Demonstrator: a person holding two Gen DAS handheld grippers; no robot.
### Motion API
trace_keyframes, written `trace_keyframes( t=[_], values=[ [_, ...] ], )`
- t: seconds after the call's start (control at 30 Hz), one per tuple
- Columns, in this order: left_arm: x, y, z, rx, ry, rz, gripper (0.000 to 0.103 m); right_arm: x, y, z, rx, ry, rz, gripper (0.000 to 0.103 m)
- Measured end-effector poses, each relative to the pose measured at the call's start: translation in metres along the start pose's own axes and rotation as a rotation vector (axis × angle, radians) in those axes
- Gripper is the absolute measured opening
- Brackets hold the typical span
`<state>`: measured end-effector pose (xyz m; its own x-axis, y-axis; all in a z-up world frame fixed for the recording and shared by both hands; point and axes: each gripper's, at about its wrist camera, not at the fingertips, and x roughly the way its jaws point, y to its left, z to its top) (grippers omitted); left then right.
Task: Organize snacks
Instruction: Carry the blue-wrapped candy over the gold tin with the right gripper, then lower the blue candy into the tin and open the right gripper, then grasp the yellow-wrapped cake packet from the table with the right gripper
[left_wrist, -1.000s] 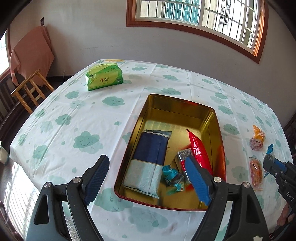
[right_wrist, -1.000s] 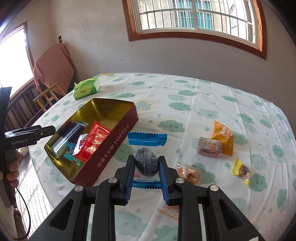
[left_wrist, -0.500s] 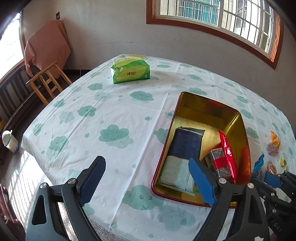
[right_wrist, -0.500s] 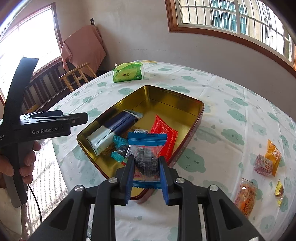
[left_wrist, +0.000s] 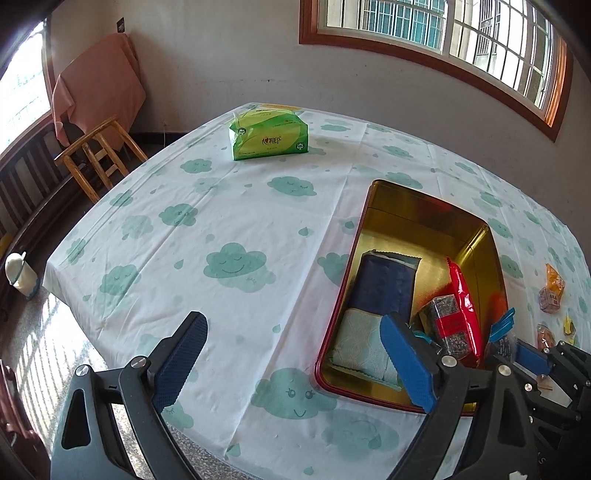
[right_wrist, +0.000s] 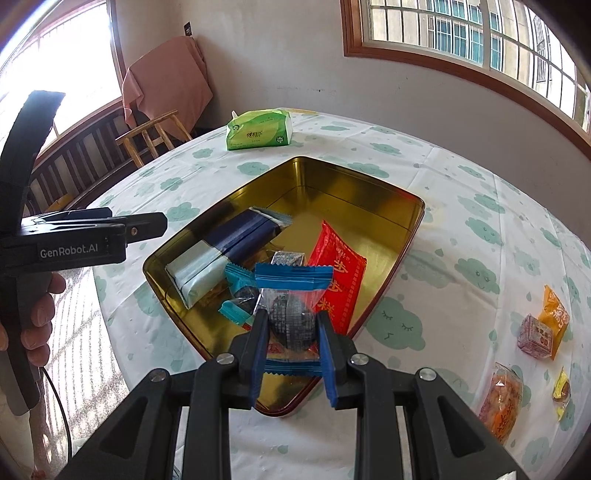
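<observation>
My right gripper (right_wrist: 291, 317) is shut on a clear snack packet (right_wrist: 293, 275) with blue ends and a dark round snack inside. It hangs over the near end of the open gold tin (right_wrist: 332, 199). In the tin lie a navy and pale-blue pack (right_wrist: 221, 251), a red packet (right_wrist: 340, 273), a silvery packet (right_wrist: 288, 256) and a small teal one (right_wrist: 240, 284). My left gripper (left_wrist: 291, 325) hovers over the tablecloth just left of the tin (left_wrist: 417, 221). Its jaws are opening, with nothing between them. The held packet (left_wrist: 500, 328) shows at the tin's right rim.
Loose snacks lie on the cloth to the right: an orange packet (right_wrist: 554, 308), a clear pinkish one (right_wrist: 535, 336), a cracker packet (right_wrist: 502, 402), a yellow sweet (right_wrist: 561, 391). A green tissue pack (left_wrist: 267, 134) sits at the far side. A wooden chair (left_wrist: 99, 147) stands beyond the table's left edge.
The right gripper carried the blue-ended packet left, from over the tablecloth to over the tin's near end. The left gripper drew off the tin to the left and its jaws widened.
</observation>
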<state>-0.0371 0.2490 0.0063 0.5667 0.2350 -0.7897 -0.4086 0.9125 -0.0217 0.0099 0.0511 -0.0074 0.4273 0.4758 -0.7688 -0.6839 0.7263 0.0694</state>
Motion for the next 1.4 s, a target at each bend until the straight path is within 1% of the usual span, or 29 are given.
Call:
trace_keyframes(
  t=[0.2, 0.47, 0.57, 0.63, 0.73, 0.9, 1.03, 1.1, 1.2, 1.3, 1.4],
  values=[
    [-0.001, 0.004, -0.001, -0.007, -0.001, 0.005, 0.093, 0.004, 0.0, 0.001, 0.008, -0.001, 0.011, 0.026],
    [-0.003, 0.006, -0.002, -0.017, 0.004, -0.002, 0.093, 0.007, 0.003, -0.004, 0.011, 0.021, 0.037, 0.027],
    [-0.004, 0.005, -0.002, -0.015, 0.001, -0.001, 0.093, 0.006, 0.002, -0.005, 0.014, 0.012, 0.034, 0.027],
    [-0.004, 0.003, -0.002, -0.015, 0.003, -0.004, 0.093, 0.007, 0.0, -0.004, 0.026, 0.018, 0.044, 0.029],
    [-0.005, 0.0, -0.001, -0.011, 0.002, -0.005, 0.093, 0.007, -0.004, -0.004, 0.048, 0.021, 0.057, 0.037],
    [-0.006, -0.009, 0.001, 0.008, 0.003, -0.014, 0.093, 0.0, -0.009, -0.003, 0.069, -0.005, 0.071, 0.038],
    [-0.01, -0.019, 0.003, 0.024, -0.005, -0.029, 0.093, -0.014, -0.017, 0.0, 0.087, -0.061, 0.066, 0.038],
    [-0.013, -0.027, 0.004, 0.04, -0.012, -0.04, 0.093, -0.023, -0.025, 0.001, 0.1, -0.087, 0.053, 0.042],
    [-0.016, -0.042, 0.005, 0.069, -0.019, -0.064, 0.093, -0.036, -0.044, -0.001, 0.132, -0.118, 0.01, 0.042],
    [-0.021, -0.062, 0.005, 0.107, -0.024, -0.094, 0.093, -0.047, -0.075, -0.01, 0.173, -0.128, -0.067, 0.042],
    [-0.024, -0.083, 0.003, 0.15, -0.024, -0.128, 0.093, -0.057, -0.116, -0.026, 0.234, -0.121, -0.148, 0.042]
  ],
)
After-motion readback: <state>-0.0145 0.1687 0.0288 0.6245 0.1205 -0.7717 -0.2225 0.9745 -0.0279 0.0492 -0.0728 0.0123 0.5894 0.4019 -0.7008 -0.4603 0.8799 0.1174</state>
